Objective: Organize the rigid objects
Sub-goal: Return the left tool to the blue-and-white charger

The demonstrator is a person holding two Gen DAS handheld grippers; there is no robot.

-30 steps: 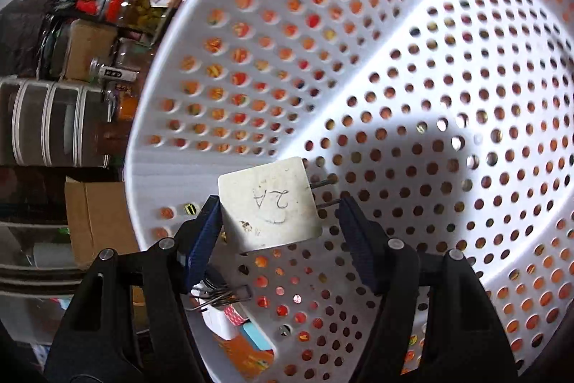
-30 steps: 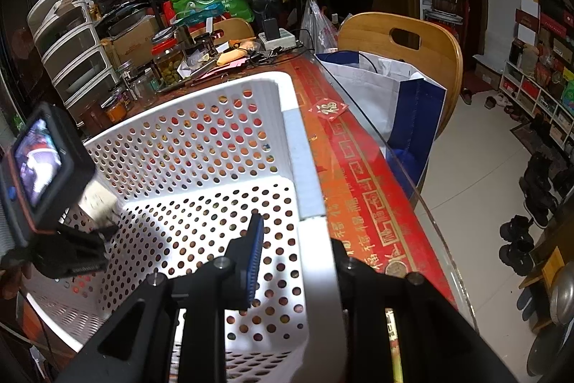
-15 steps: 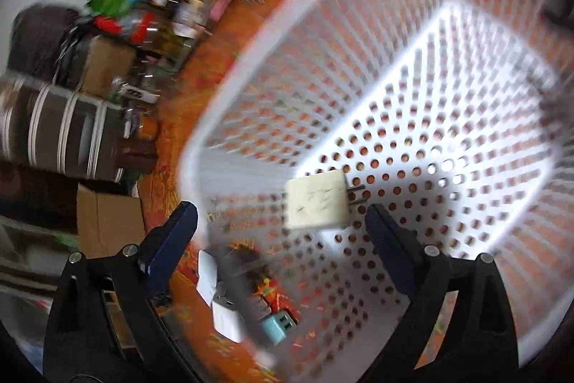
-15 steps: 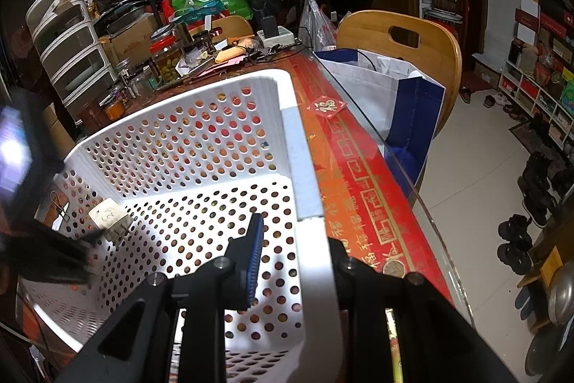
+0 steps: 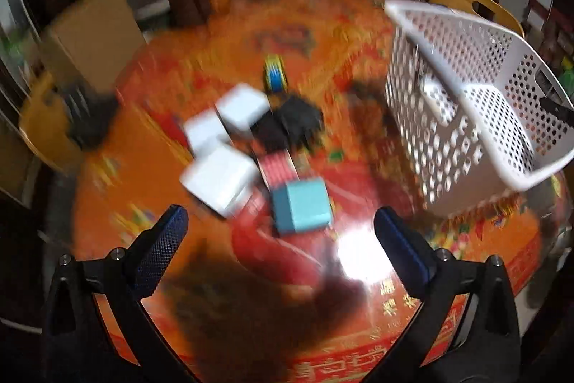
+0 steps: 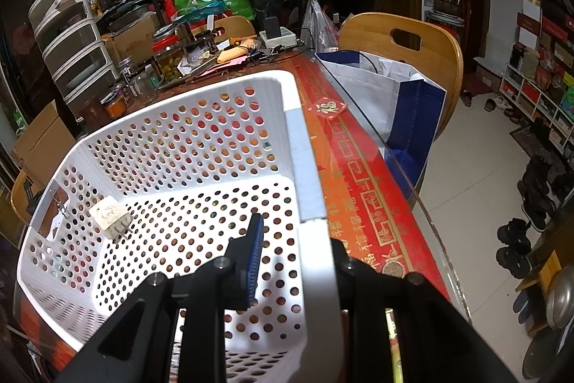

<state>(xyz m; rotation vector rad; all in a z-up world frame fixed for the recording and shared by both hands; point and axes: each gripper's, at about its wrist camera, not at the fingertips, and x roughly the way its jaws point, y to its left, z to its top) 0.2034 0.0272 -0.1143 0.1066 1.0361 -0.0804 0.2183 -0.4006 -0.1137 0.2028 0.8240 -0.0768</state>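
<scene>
A white perforated basket point(image 6: 297, 146) stands on the red table, and my right gripper point(image 6: 297, 261) is shut on its near right rim. A white plug adapter point(image 6: 109, 219) marked "2A" lies inside on the basket floor, at the left. In the blurred left wrist view my left gripper point(image 5: 280, 228) is open and empty above the table. Below it lie three white cubes point(image 5: 219, 176), a teal box point(image 5: 301, 210), black items point(image 5: 290, 124) and a yellow-blue piece point(image 5: 274, 77). The basket point(image 5: 477, 110) is to its right.
Jars point(image 6: 166, 60), cardboard boxes, drawers point(image 6: 68, 34) and bags crowd the table's far side. A wooden chair point(image 6: 405, 49) with a blue-white bag point(image 6: 394, 96) stands beyond the glass table edge at the right. A second chair point(image 5: 43, 128) is at the left.
My left gripper opened and dropped the white adapter into the basket, then swung out and left to above the pile on the table. My right gripper kept its hold on the rim.
</scene>
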